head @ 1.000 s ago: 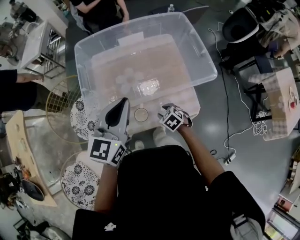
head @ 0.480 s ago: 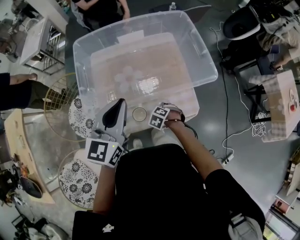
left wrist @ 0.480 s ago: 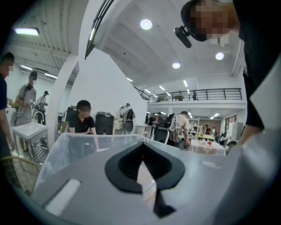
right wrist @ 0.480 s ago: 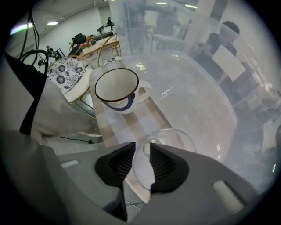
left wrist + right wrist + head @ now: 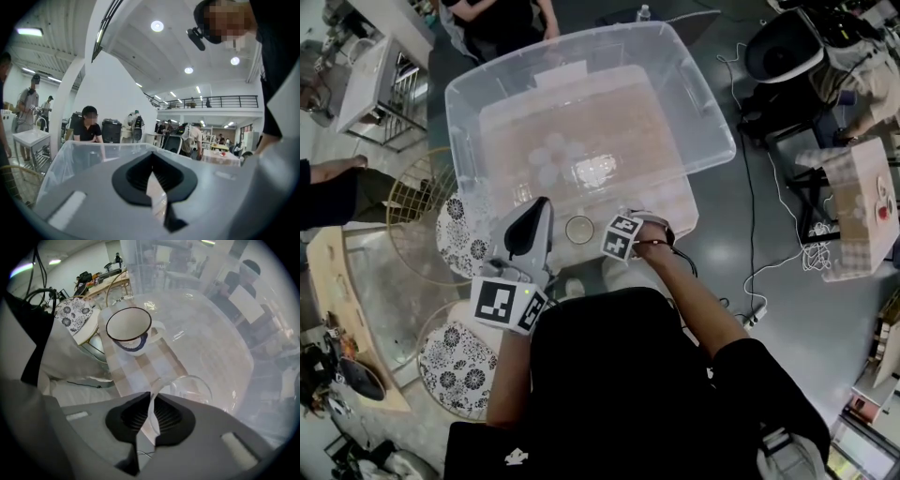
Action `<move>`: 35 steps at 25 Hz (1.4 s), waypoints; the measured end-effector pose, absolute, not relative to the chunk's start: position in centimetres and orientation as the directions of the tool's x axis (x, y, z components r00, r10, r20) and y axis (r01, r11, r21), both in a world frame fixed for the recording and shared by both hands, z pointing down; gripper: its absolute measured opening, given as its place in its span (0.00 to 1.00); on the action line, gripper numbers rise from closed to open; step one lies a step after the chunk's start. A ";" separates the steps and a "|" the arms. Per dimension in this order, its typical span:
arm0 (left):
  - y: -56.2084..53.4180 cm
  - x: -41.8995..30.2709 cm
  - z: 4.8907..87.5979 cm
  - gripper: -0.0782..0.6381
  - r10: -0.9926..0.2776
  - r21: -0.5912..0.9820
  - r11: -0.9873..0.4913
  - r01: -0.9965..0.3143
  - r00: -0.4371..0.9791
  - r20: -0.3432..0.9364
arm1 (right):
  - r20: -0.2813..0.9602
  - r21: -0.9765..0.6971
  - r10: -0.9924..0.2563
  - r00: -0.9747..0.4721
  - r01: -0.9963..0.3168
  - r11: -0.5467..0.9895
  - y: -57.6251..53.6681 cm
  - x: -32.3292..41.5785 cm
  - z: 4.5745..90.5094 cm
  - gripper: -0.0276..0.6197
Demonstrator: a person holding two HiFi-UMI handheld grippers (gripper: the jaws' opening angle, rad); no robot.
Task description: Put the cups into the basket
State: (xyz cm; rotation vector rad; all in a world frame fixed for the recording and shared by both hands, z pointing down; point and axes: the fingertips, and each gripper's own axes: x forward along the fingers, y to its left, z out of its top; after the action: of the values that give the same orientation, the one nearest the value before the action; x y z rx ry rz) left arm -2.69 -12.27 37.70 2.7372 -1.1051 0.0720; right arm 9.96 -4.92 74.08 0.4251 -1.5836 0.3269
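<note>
1. Head view: the right gripper (image 5: pixel 626 225) points straight down over the near edge of the table (image 5: pixel 680 208). It is just beside the mug (image 5: pixel 579 229), which stands upright in front of the clear tub (image 5: pixel 717 141). I take the tub for the basket. The left gripper (image 5: pixel 541 206) lies roughly level on the mug's other side, near it; I cannot tell whether they touch. The right gripper and hand hide whatever sits under them here.

2. Left gripper view: the left gripper's fingers are drawn together with only a sliver of light between the pads, and nothing is in that gap. It looks across the tub's near wall. It has no part in this step, so it is best held where it is, away from the lift path.

3. Right gripper view: the right gripper's jaws have just been closing. They now pinch the thin wall of a glass (image 5: pixel 192 387) at its rim, apparently with one pad inside and one outside. The glass stands upright on the checked cloth (image 5: pixel 140 364), close to the tub's wall, with the mug farther off.
   - The hold is a narrow bite on slick glass, so make sure it is firm before any lift.
   - Raise the glass straight up until its base would clear the tub's rim.
   - Keep it hanging plumb while carrying it over the wall, without swinging it toward the mug.
   - Lower it to the tub's floor before letting go.
</note>
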 end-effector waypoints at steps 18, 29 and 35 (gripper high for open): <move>-13.3 0.1 37.0 0.12 -0.621 0.195 -0.759 -0.622 0.780 0.071 | 0.941 0.009 -0.229 -0.251 -0.655 0.756 -2.6 10.7 63.5 0.08; -13.6 1.6 37.1 0.12 -0.590 0.201 -0.782 -0.589 0.805 0.061 | 0.871 0.055 -0.369 -0.325 -0.682 0.729 -2.0 10.3 51.8 0.08; -13.7 2.1 37.0 0.12 -0.586 0.207 -0.785 -0.584 0.808 0.056 | 0.833 0.119 -0.451 -0.320 -0.692 0.712 -2.4 10.9 45.0 0.08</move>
State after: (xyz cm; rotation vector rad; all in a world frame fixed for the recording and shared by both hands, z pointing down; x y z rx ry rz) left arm 2.06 -13.66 37.01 2.7804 -0.9111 -0.0161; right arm 10.91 -2.43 44.97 0.8768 -1.9721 0.3217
